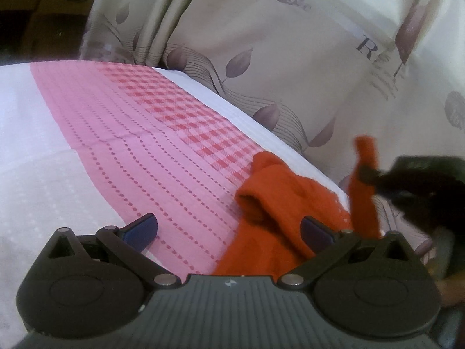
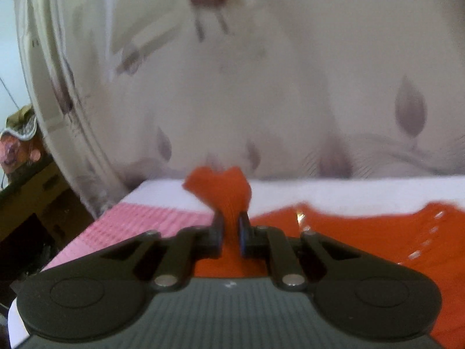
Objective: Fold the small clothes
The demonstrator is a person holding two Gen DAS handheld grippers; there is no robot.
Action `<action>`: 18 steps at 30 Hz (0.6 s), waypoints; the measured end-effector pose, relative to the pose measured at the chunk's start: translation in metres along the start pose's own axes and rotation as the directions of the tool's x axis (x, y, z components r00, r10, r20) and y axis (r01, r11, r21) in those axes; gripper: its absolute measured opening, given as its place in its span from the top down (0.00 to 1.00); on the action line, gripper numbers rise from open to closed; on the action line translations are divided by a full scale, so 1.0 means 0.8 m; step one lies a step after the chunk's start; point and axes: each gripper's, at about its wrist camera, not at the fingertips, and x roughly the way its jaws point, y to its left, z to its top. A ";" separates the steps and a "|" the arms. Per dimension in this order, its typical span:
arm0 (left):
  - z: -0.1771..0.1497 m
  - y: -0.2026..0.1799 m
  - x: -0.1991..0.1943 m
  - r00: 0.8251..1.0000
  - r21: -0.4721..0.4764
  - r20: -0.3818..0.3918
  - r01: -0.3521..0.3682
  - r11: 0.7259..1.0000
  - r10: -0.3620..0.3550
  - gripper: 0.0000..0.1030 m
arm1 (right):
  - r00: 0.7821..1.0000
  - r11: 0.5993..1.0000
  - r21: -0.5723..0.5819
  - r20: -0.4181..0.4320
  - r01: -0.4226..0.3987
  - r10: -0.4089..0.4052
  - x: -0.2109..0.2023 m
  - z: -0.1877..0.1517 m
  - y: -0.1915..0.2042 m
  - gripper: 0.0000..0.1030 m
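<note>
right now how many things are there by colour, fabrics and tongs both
orange: 1, the orange garment
pink and white: 1, the pink-and-white cloth under it
cream with leaf print: 1, the curtain behind
black: 2, the left tongs open, the right tongs shut on the garment
total: 5

A white bed (image 1: 26, 133) carries a pink patterned cloth (image 1: 122, 133); an orange garment (image 1: 270, 203) lies on it, partly between the open left jaws.

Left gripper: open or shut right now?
Open. In the left wrist view the left gripper has its blue pads spread wide, with the orange garment lying between them, ungripped.
</note>
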 end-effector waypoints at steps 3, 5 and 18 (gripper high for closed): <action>0.000 -0.001 0.000 1.000 0.001 0.001 -0.001 1.000 0.001 0.00 | 0.999 1.000 0.002 -0.047 -0.015 0.015 0.021 -0.015 0.003 0.89; 0.000 0.000 0.001 1.000 -0.001 0.001 -0.001 1.000 0.001 0.00 | 0.995 0.997 0.046 -0.077 -0.068 0.071 0.028 -0.025 0.001 0.87; -0.001 -0.002 0.000 1.000 0.012 0.003 -0.006 1.000 0.006 0.00 | 0.970 0.981 -0.022 0.151 0.194 -0.188 -0.150 -0.033 -0.075 0.19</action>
